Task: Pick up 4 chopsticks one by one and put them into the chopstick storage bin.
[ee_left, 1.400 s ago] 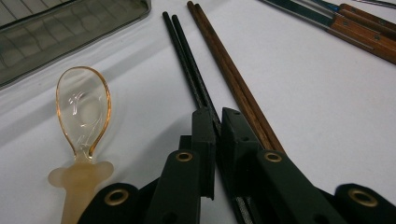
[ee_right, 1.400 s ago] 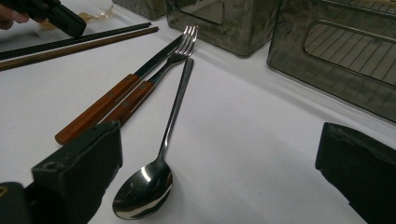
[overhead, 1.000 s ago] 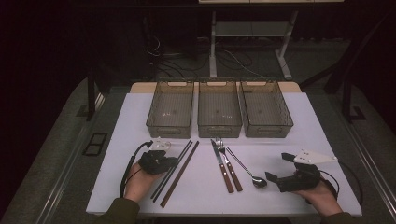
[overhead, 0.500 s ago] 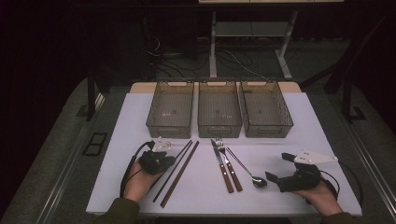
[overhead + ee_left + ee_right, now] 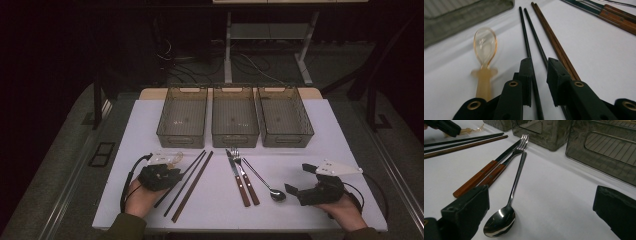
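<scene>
The black chopsticks [image 5: 530,52] are two thin, round, matt black rods lying side by side on the white bench [image 5: 280,210], just left of a brown wooden pair [image 5: 554,42] of the same length. In the left gripper view one black rod runs between the fingers [image 5: 525,80] of the left gripper [image 5: 539,77]; the other passes under the right-hand finger. The fingers have just been opening and now stand slightly apart, with a gap on either side of the rod, so they are not pressing it. Their near ends are hidden below the gripper body, and from the high view the left gripper [image 5: 167,175] covers part of the black pair [image 5: 182,177].

The black chopsticks' long axis runs diagonally, the far tips pointing toward the left bin [image 5: 183,117] of the three clear bins, the near ends toward the bench's front edge. A translucent amber spoon [image 5: 484,52], slightly blurred, lies just left of the chopsticks, bowl toward the bins.

Right of the chopsticks lie a wooden-handled knife [image 5: 237,177], a fork [image 5: 245,175] and a steel spoon [image 5: 265,180]. The right gripper [image 5: 305,180] rests well right of the chopsticks, its fingers wide open with nothing between them, the steel spoon's bowl just beyond.
</scene>
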The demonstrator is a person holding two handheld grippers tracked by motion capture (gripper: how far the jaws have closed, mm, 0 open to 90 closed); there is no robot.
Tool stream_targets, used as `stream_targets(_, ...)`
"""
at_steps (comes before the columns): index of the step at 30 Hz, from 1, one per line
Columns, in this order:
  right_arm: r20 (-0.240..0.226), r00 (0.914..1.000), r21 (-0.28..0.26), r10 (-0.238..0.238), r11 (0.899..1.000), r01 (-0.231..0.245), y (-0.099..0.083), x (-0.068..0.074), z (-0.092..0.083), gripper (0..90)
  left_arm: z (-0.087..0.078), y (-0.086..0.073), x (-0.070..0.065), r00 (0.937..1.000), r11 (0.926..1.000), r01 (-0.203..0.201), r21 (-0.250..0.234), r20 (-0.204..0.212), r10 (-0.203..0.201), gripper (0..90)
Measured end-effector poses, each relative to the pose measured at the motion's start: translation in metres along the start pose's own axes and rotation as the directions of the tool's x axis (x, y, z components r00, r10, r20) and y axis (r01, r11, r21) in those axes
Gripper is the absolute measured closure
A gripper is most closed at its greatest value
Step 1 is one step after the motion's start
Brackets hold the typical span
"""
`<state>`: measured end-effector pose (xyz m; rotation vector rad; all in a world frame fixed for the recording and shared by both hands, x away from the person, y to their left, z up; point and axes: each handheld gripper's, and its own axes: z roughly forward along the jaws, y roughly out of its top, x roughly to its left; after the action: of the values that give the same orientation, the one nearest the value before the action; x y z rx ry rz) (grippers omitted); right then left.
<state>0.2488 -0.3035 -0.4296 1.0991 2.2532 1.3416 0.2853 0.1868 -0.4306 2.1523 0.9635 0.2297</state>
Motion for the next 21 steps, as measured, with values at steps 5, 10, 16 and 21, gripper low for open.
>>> stream_targets(5,0.002,1.0,-0.003,0.001,1.0,-0.001,0.0,0.0,0.0,0.8,-0.007,-0.009,-0.001,1.0,1.0,0.005,0.005,0.0,-0.005,74.1)
stream_targets(10,0.003,1.0,-0.002,0.001,1.0,-0.001,0.0,0.0,0.0,0.8,-0.003,-0.012,-0.003,0.9998,0.9997,0.012,0.021,-0.014,-0.011,76.5)
stream_targets(16,0.004,1.0,-0.002,0.001,1.0,-0.001,0.0,0.0,0.0,0.8,0.001,-0.014,-0.001,1.0,0.9986,0.006,0.052,-0.007,-0.006,79.5)
stream_targets(21,0.004,1.0,0.0,-0.001,1.0,0.001,0.0,0.0,0.0,0.8,0.003,-0.013,-0.003,0.9997,0.9979,-0.011,0.064,-0.023,0.013,82.5)
